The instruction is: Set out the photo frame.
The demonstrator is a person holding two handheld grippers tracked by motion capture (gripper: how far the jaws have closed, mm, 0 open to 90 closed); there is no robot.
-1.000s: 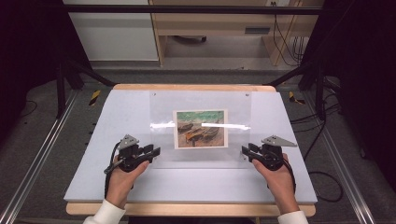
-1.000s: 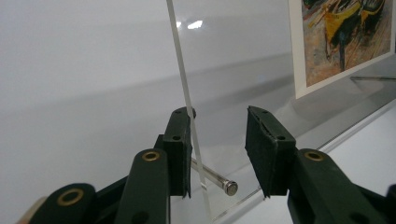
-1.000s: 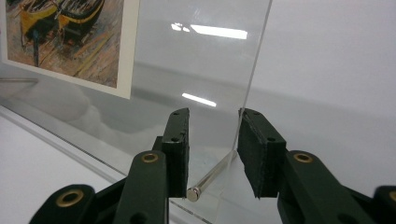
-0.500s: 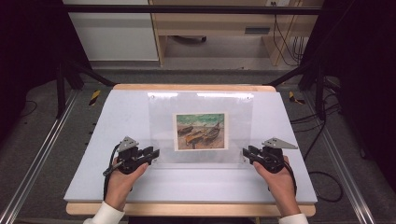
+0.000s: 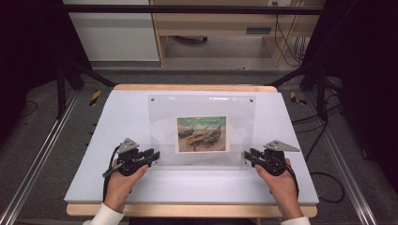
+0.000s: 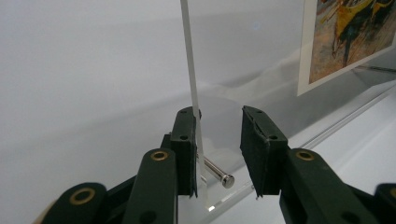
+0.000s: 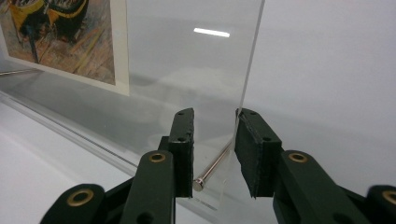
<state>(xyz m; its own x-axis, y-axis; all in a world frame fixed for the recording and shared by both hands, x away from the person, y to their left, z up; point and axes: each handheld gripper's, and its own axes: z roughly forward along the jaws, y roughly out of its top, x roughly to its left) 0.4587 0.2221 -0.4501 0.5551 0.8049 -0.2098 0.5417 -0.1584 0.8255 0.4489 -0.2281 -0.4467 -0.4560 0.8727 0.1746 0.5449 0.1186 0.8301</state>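
Grippers at unlabelled acrylic frame

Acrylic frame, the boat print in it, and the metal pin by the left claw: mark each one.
acrylic frame point(image 5: 164, 112), high view, bare clear panel left of the picture.
boat print point(image 5: 202, 134), high view, middle of the painted picture.
metal pin point(image 6: 217, 173), left gripper view, shaft of the steel standoff between the black pads.
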